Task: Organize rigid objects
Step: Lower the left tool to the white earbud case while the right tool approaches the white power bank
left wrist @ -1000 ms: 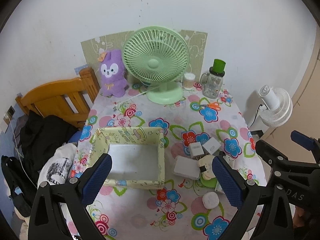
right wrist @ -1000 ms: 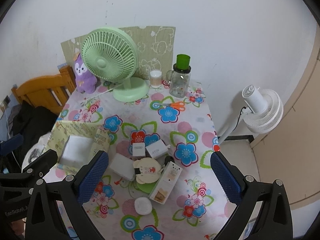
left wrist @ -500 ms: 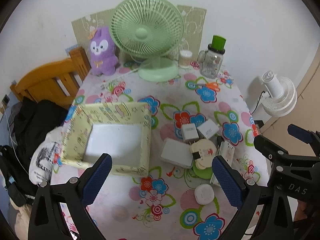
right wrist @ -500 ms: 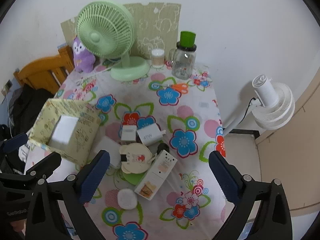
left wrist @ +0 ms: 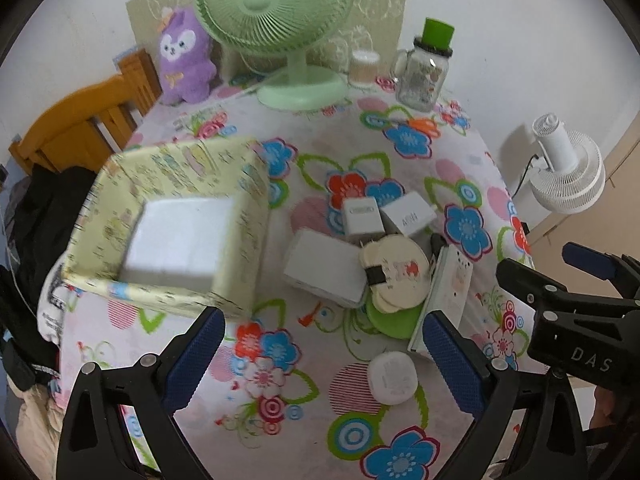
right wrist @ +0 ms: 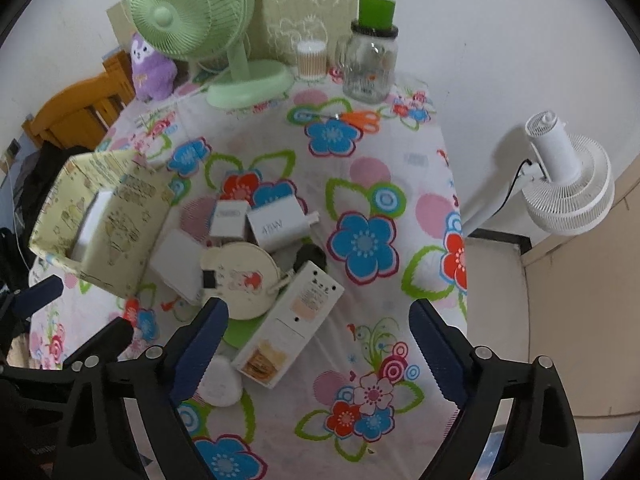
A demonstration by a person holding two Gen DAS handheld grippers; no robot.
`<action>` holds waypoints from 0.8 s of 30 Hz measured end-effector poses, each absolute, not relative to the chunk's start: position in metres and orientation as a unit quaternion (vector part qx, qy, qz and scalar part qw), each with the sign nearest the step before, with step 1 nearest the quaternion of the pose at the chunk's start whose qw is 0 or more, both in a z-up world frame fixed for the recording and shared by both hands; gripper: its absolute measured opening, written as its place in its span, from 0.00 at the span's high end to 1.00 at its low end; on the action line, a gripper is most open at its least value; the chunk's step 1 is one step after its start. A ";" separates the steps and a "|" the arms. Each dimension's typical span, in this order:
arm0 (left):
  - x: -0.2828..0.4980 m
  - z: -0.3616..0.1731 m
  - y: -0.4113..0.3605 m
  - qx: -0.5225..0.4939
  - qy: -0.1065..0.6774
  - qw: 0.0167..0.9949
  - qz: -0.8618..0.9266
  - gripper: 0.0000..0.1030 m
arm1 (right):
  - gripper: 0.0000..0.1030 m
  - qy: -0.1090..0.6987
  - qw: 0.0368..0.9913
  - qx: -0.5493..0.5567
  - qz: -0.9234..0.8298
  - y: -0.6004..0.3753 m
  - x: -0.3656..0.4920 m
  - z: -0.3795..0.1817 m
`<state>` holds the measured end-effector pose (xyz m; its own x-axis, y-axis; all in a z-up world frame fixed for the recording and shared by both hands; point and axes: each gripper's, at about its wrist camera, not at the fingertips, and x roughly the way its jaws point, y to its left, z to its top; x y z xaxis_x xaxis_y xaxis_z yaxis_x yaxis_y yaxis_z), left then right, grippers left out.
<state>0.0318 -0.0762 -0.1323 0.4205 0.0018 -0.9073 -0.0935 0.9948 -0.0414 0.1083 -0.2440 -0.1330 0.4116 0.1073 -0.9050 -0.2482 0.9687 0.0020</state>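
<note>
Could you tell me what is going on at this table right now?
A person holds a claw in each hand over a flowered tablecloth. Both the left claw and the right claw are open and empty; the right one's jaws have just been closing a little. A pile of chargers and small items waits beside a yellow box. Nothing has been picked up yet.

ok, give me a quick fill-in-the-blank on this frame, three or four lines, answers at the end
1. The green-lidded glass jar stands next to the ____ on the far side of the table.
2. The scissors on the flowered cloth have ____ handles.
3. The right gripper holds ____ between its open jaws.
4. The yellow box sits to the ____ of the pile of white chargers in the left wrist view.

Missing words: green fan; orange; nothing; left
</note>
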 end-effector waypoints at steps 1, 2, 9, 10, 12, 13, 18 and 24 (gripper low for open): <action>0.033 -0.137 -0.078 -0.045 0.540 0.840 0.028 0.05 | 0.11 0.535 0.836 -0.070 0.103 -0.245 0.109 -0.138; 0.034 -0.142 -0.079 -0.048 0.544 0.837 0.028 0.05 | 0.11 0.538 0.834 -0.071 0.101 -0.246 0.110 -0.143; 0.036 -0.175 -0.090 -0.061 0.570 0.819 0.029 0.05 | 0.11 0.565 0.817 -0.056 0.098 -0.258 0.118 -0.175; 0.035 -0.179 -0.092 -0.062 0.573 0.817 0.029 0.05 | 0.11 0.569 0.815 -0.056 0.098 -0.258 0.119 -0.179; 0.034 -0.187 -0.095 -0.064 0.579 0.812 0.028 0.05 | 0.11 0.572 0.812 -0.055 0.099 -0.258 0.120 -0.184; 0.033 -0.192 -0.097 -0.065 0.583 0.810 0.027 0.05 | 0.11 0.574 0.811 -0.055 0.099 -0.258 0.121 -0.187; 0.031 -0.210 -0.106 -0.067 0.596 0.800 0.022 0.05 | 0.11 0.581 0.805 -0.053 0.106 -0.256 0.122 -0.199; 0.028 -0.225 -0.113 -0.070 0.610 0.789 0.016 0.07 | 0.11 0.587 0.800 -0.050 0.112 -0.253 0.122 -0.208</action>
<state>0.0277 -0.1126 -0.2255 0.2554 -0.0609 -0.9649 -0.1104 0.9897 -0.0916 0.1224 -0.2526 -0.2082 0.2863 0.1206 -0.9505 -0.2388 0.9697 0.0511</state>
